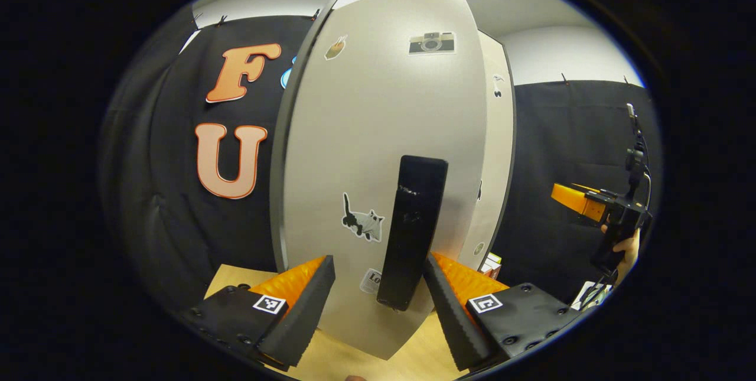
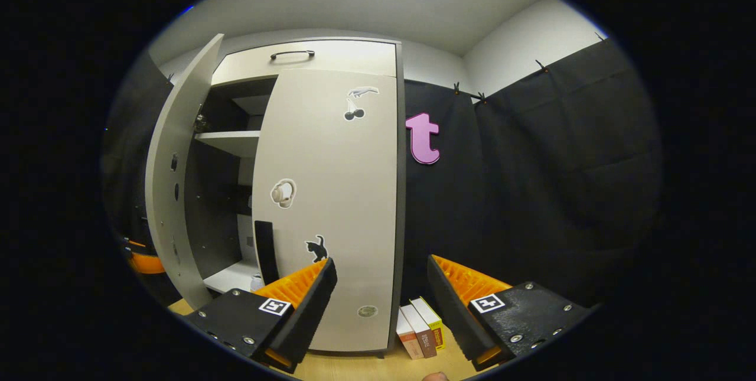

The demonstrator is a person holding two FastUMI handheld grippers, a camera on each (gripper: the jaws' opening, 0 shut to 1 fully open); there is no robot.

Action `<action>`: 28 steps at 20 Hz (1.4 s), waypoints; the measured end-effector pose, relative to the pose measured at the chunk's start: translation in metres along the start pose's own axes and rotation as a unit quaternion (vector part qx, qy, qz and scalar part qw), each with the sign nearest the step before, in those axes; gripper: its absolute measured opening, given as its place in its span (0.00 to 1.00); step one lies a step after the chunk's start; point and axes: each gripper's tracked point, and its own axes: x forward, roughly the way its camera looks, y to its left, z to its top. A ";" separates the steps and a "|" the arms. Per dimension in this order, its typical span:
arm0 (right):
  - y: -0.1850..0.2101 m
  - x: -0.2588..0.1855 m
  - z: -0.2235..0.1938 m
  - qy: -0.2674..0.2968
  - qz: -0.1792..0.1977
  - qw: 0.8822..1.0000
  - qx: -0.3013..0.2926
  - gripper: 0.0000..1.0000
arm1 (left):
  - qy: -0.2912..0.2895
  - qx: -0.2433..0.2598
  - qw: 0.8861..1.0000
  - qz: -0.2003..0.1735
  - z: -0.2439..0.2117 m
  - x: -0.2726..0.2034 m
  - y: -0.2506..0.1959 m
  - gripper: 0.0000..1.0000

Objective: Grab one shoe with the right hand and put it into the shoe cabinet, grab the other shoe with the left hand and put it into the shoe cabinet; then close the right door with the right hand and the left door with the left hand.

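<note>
**Two doors, one shut, one ajar**

Black cloth hangs in soft folds around the booth, clipped along its top edge under a white wall, and a pale wood-grain floor (image 2: 366, 366) runs beneath everything. Against the cloth stands the shoe cabinet (image 2: 307, 56), a tall box of smooth matt light-grey panels with dark edging and a dark interior.

In the right gripper view its right door (image 2: 331, 204) lies flat and closed, carrying four small stickers and a slim black bar handle (image 2: 264, 251) at its inner edge. The left door (image 2: 171, 192) stands swung out, and behind it two pale shelves show, one high (image 2: 227, 142), one low (image 2: 233, 277). The shoes cannot be made out in the dim compartments. A drawer front (image 2: 304, 61) with one curved dark handle tops the cabinet. Three books (image 2: 419, 326) stand just beside its right foot.

In the left gripper view the left door (image 1: 378, 150) fills the middle, slightly curved by the lens, with four stickers and a long glossy black handle (image 1: 411, 230). The left gripper (image 1: 378, 283) has its ribbed wedge fingers spread on either side of that handle's lower end, not pressing it.

The right gripper (image 2: 381, 286) is spread wide too, pinching nothing, near the closed door. Farther off in the left gripper view, a hand (image 1: 626, 251) holds that gripper.
</note>
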 end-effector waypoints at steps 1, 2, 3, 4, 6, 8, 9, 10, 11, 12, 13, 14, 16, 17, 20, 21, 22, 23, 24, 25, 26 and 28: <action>-0.007 0.000 0.000 0.000 -0.004 1.000 0.000 0.95 | -0.002 0.005 1.000 0.005 0.000 0.008 -0.001 0.96; -0.015 -0.001 0.000 0.000 -0.009 1.000 0.000 0.95 | -0.005 0.009 1.000 0.008 0.001 0.016 -0.004 0.96; -0.020 0.000 -0.001 0.001 -0.012 1.000 0.001 0.95 | -0.006 0.013 1.000 0.010 0.000 0.026 -0.010 0.98; -0.027 -0.001 -0.002 0.001 -0.015 1.000 0.001 0.95 | -0.004 0.018 1.000 0.014 -0.003 0.034 -0.014 0.99; -0.037 -0.002 -0.004 0.002 -0.022 1.000 0.001 0.94 | -0.002 0.025 0.999 0.027 -0.008 0.049 -0.020 1.00; -0.045 -0.002 -0.006 0.003 -0.027 1.000 0.000 0.94 | -0.002 0.022 0.999 0.034 -0.011 0.058 -0.025 1.00; -0.048 -0.002 -0.007 0.004 -0.029 1.000 -0.002 0.95 | -0.004 0.018 0.999 0.037 -0.011 0.060 -0.025 0.98; -0.052 -0.002 -0.009 0.004 -0.031 1.000 -0.003 0.95 | -0.006 0.017 0.999 0.040 -0.010 0.062 -0.024 0.97; -0.054 -0.001 -0.010 0.006 -0.031 0.999 -0.005 0.95 | -0.006 0.016 0.999 0.043 -0.010 0.064 -0.023 0.98; -0.056 -0.001 -0.012 0.008 -0.031 0.999 -0.005 0.95 | -0.007 0.017 0.999 0.045 -0.010 0.066 -0.024 0.99; -0.057 0.000 -0.013 0.009 -0.030 0.999 -0.007 0.95 | -0.007 0.017 0.999 0.048 -0.009 0.069 -0.026 0.99; -0.058 0.001 -0.014 0.009 -0.030 0.999 -0.008 0.95 | -0.008 0.017 0.999 0.051 -0.009 0.072 -0.026 0.99; -0.059 0.003 -0.016 0.012 -0.031 0.999 -0.012 0.95 | -0.009 0.018 0.998 0.057 -0.008 0.079 -0.027 0.99; -0.058 0.004 -0.019 0.014 -0.028 0.999 -0.012 0.95 | -0.011 0.019 0.998 0.060 -0.007 0.084 -0.028 0.99; -0.055 0.006 -0.027 0.022 -0.021 0.999 -0.017 0.95 | -0.013 0.031 0.997 0.071 -0.005 0.093 -0.029 0.99; -0.054 0.006 -0.028 0.025 -0.020 0.999 -0.018 0.95 | -0.014 0.036 0.997 0.074 -0.004 0.096 -0.029 0.99; -0.054 0.007 -0.031 0.027 -0.019 0.999 -0.019 0.95 | -0.015 0.039 0.996 0.078 -0.003 0.099 -0.028 0.99; -0.053 0.008 -0.033 0.031 -0.017 0.999 -0.018 0.95 | -0.016 0.042 0.996 0.082 -0.001 0.102 -0.027 0.99; -0.052 0.008 -0.035 0.034 -0.016 0.999 -0.016 0.95 | -0.017 0.046 0.995 0.084 0.000 0.104 -0.026 0.99; -0.052 0.009 -0.037 0.037 -0.014 0.999 -0.014 0.95 | -0.017 0.047 0.995 0.086 0.001 0.106 -0.026 0.99; -0.050 0.010 -0.038 0.038 -0.013 0.999 -0.012 0.95 | -0.016 0.048 0.994 0.093 0.003 0.108 -0.024 0.99; -0.047 0.011 -0.041 0.042 -0.010 0.999 -0.015 0.95 | -0.016 0.054 0.993 0.109 0.006 0.113 -0.023 0.99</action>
